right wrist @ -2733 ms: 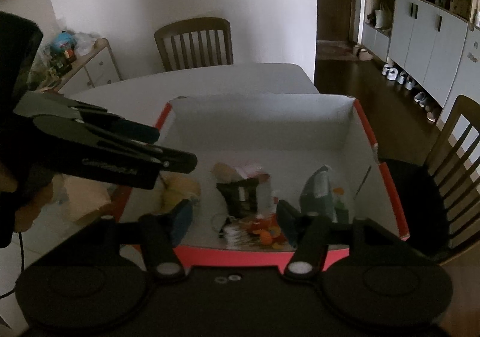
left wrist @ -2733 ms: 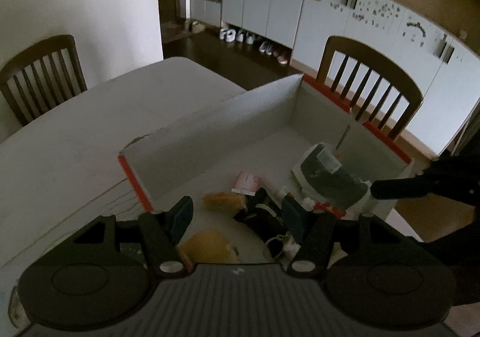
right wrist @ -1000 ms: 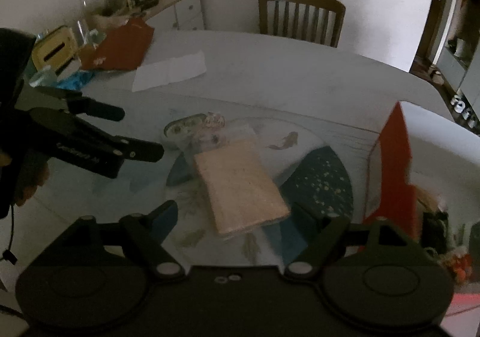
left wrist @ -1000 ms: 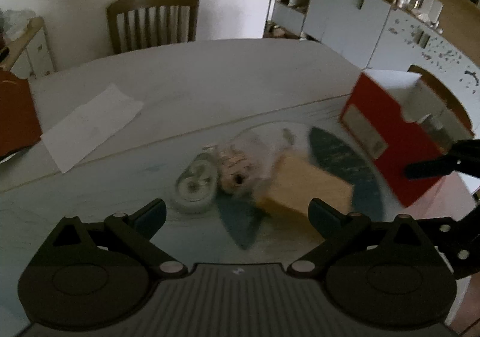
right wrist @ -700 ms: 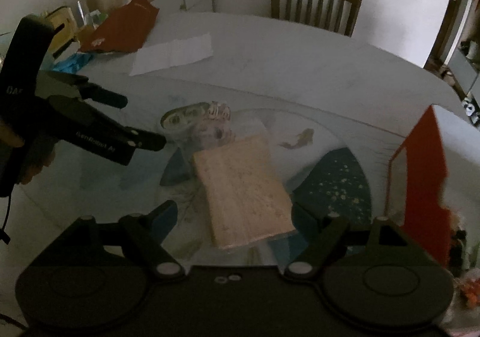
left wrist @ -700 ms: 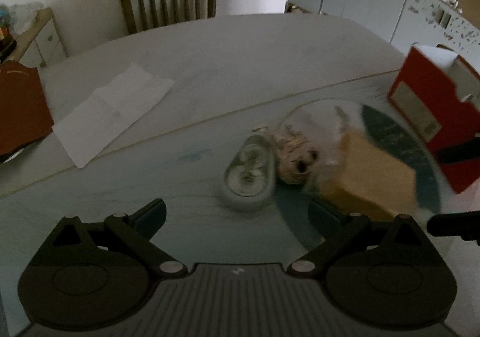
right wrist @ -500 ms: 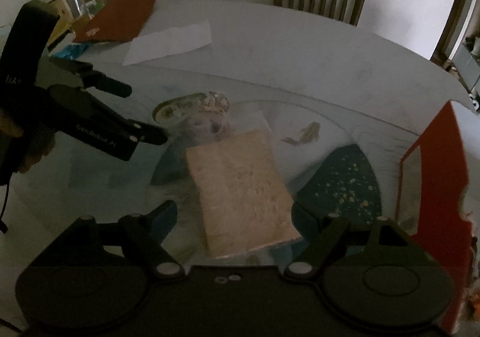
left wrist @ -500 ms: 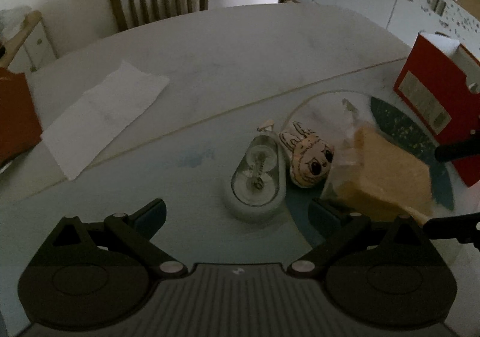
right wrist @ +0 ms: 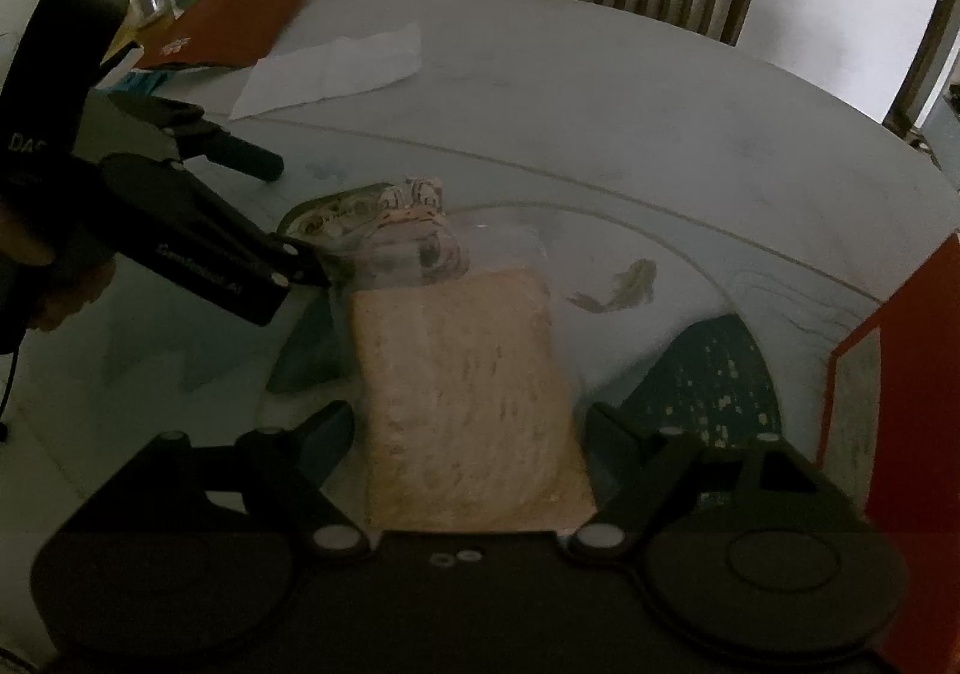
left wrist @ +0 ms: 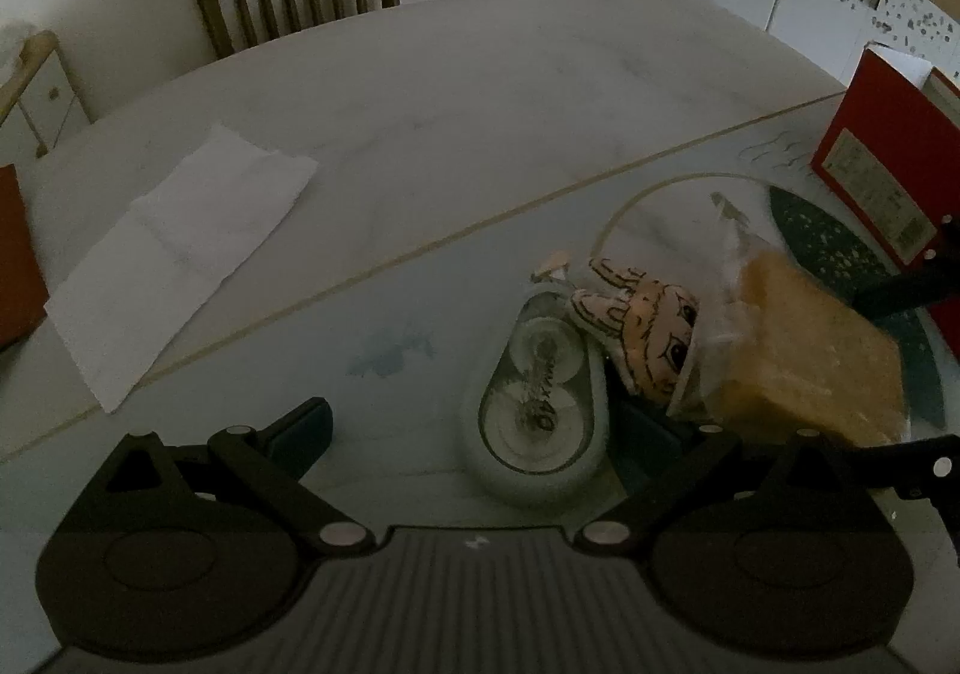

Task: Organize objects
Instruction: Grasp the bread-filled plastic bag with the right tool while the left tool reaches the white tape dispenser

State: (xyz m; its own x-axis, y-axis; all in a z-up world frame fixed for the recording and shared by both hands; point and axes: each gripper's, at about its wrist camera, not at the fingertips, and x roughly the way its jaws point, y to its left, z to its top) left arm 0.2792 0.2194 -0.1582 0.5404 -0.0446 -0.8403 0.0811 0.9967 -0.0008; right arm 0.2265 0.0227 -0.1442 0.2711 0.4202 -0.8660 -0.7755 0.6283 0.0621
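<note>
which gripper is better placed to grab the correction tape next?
Left, probably. The left gripper is open with the correction tape lying between its fingers, close in. The right gripper is also open, but it straddles the bagged bread, which lies between it and the tape.

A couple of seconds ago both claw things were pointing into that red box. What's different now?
Both have swung away from the red cardboard box to the table. The left gripper now hangs open over the clear oval tape dispenser, the right gripper open around the bagged tan sponge block. Neither has grasped anything. The dispenser, sponge and small cartoon-face plush haven't moved.
</note>
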